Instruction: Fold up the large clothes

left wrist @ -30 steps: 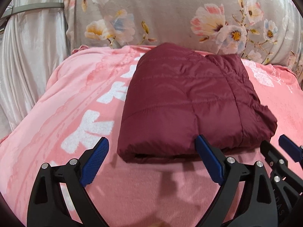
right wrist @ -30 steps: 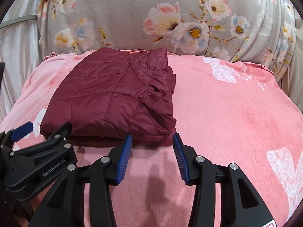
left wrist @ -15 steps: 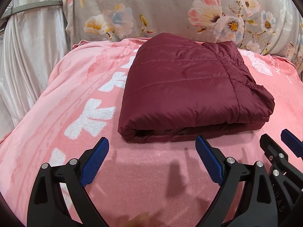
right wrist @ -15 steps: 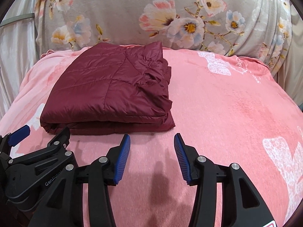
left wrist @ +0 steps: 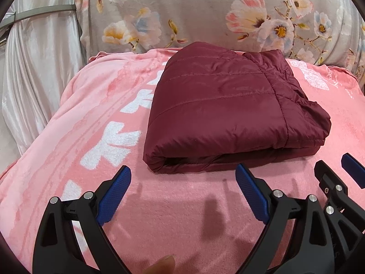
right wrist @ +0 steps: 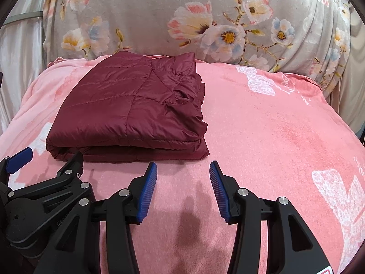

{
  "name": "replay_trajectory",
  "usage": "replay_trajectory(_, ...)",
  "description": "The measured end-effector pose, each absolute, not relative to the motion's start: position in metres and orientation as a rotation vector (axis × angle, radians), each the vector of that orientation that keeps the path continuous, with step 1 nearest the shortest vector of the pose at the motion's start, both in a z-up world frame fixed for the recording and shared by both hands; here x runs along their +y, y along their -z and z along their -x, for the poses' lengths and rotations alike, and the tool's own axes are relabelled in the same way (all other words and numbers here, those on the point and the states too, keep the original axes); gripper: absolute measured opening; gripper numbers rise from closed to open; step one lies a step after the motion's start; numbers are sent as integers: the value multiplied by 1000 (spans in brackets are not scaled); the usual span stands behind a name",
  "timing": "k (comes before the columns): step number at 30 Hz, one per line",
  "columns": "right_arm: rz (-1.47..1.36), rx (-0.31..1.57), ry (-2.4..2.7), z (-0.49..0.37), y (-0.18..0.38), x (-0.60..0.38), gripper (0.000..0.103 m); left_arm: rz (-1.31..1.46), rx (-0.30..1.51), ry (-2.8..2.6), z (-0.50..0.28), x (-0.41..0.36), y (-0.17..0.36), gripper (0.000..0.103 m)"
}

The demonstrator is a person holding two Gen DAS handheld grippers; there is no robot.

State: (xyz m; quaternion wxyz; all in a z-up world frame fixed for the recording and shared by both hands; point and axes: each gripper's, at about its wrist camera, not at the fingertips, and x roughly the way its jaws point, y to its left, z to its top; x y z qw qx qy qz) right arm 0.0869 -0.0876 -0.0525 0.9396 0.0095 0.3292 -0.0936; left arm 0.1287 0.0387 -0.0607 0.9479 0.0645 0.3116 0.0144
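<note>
Our red jacket (left wrist: 219, 105) lies folded in a neat pile on the pink blanket (right wrist: 273, 125), so we think the folding looks done, and both our left gripper (left wrist: 182, 189) and right gripper (right wrist: 183, 182) hold nothing, jaws open.

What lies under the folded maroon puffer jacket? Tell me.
The folded maroon puffer jacket rests on the pink blanket, whose white print shows beside it. Whatever the blanket covers beneath cannot be seen.
</note>
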Motion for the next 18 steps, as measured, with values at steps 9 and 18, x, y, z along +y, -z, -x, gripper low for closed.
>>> replay_trajectory(9, -19, 677, 189, -87, 53, -88, 47, -131, 632, -31, -128, 39, 61, 90)
replay_trajectory(18, -18, 679, 190, -88, 53, -87, 47, -133, 632, -33, -128, 38, 61, 90)
